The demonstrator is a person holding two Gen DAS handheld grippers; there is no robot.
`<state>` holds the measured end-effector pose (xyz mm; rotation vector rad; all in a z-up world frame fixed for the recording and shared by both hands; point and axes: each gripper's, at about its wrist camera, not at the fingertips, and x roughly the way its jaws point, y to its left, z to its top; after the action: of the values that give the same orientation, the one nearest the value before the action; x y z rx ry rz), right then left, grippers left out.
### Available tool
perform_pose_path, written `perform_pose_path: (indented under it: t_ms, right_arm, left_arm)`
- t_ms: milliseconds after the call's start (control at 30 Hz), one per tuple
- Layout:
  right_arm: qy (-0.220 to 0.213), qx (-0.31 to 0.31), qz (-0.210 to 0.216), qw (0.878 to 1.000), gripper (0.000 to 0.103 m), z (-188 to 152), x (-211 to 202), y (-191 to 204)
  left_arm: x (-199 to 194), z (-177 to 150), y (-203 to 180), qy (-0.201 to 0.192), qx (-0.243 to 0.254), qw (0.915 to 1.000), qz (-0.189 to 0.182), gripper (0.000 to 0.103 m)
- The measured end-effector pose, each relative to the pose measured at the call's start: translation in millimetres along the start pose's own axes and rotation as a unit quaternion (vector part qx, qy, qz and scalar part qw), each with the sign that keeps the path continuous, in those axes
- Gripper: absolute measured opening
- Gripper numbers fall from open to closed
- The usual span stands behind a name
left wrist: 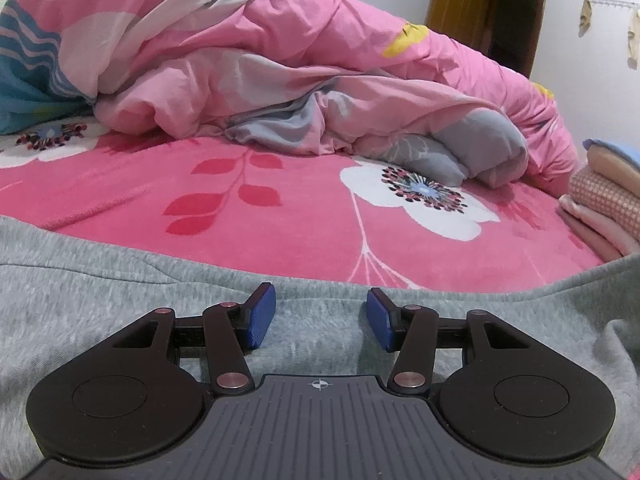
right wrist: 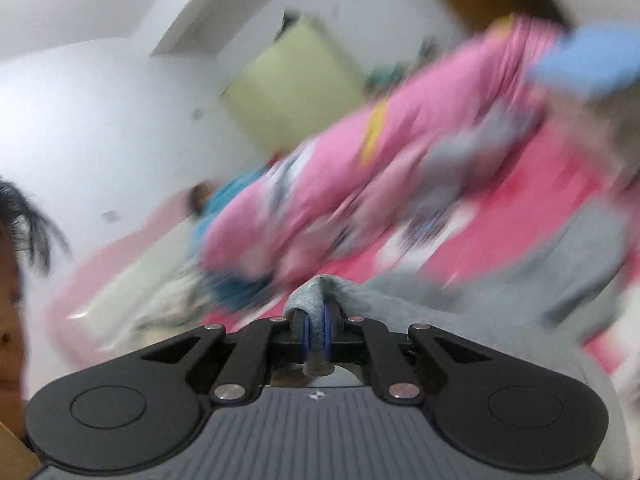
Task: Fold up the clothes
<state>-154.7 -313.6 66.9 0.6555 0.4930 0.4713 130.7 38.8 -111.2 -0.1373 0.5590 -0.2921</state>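
Observation:
A grey fleece garment [left wrist: 100, 304] lies spread on the pink flowered bed sheet [left wrist: 280, 216], filling the near part of the left wrist view. My left gripper [left wrist: 321, 318] stands open just above it, with only flat grey cloth under the gap between its blue pads [left wrist: 260, 316]. In the blurred right wrist view, my right gripper [right wrist: 316, 332] is shut on a pinched fold of the grey garment [right wrist: 316, 292], lifted off the bed. The rest of that cloth trails away to the right.
A crumpled pink quilt [left wrist: 280, 72] is heaped across the far side of the bed. A stack of folded cloths [left wrist: 604, 204] sits at the right edge. A brown door [left wrist: 488, 12] is beyond. A person's head [right wrist: 12, 280] shows at the left of the right wrist view.

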Motion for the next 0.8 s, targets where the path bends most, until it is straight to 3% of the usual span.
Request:
perform_pose_path:
  t_ms: [67,133,200,267,367,400,467,533,667,767,800]
  right_arm:
    - [0.065,0.030,0.036,0.997,0.007,-19.8,32.3,-5.3]
    - [0.126,0.042,0.025,0.991,0.008,-36.6,64.8,-11.4]
    - [0.190,0.019,-0.034,0.981,0.011,-52.9,90.3,-18.6]
    - [0.218,-0.029,-0.097,0.971,0.017,-58.9,96.0,-20.4]
    - [0.180,-0.076,-0.100,0.976,0.035,-42.0,70.5,-17.7]
    - [0.161,-0.088,-0.099,0.978,0.046,-34.9,59.7,-16.6]
    - [0.085,-0.081,-0.106,0.987,0.056,-10.0,31.7,-25.5]
    - [0.013,-0.053,-0.155,0.986,0.067,17.8,10.7,-53.4]
    - [-0.071,0.068,-0.301,0.949,0.067,62.5,4.1,-168.0]
    - [-0.086,0.156,-0.348,0.921,0.063,75.3,12.6,-242.6]
    - [-0.086,0.180,-0.347,0.916,0.053,74.8,17.7,-262.0]
  left_arm:
    - [0.0,0.3,0.5,0.000,0.000,1.0000,0.000,0.050]
    - [0.0,0.4,0.8,0.000,0.000,1.0000,-0.001,0.050]
    - [0.0,0.1,0.7,0.000,-0.001,1.0000,-0.001,0.050]
    - [0.1,0.1,0.8,0.000,-0.001,1.0000,-0.001,0.050]
    - [0.2,-0.1,0.1,0.000,0.001,1.0000,0.000,0.050]
    - [0.3,-0.1,-0.4,0.000,0.002,1.0000,0.001,0.050]
    - [0.4,-0.3,-1.0,0.000,0.004,1.0000,0.003,0.050]
    - [0.5,-0.3,-1.3,0.000,0.006,1.0000,0.004,0.050]
    - [0.7,-0.7,-1.6,0.000,0.006,1.0000,0.004,0.050]
    - [1.2,-1.0,-1.4,0.001,0.006,1.0000,0.004,0.050]
    - [1.3,-1.1,-1.5,0.001,0.007,1.0000,0.004,0.050]
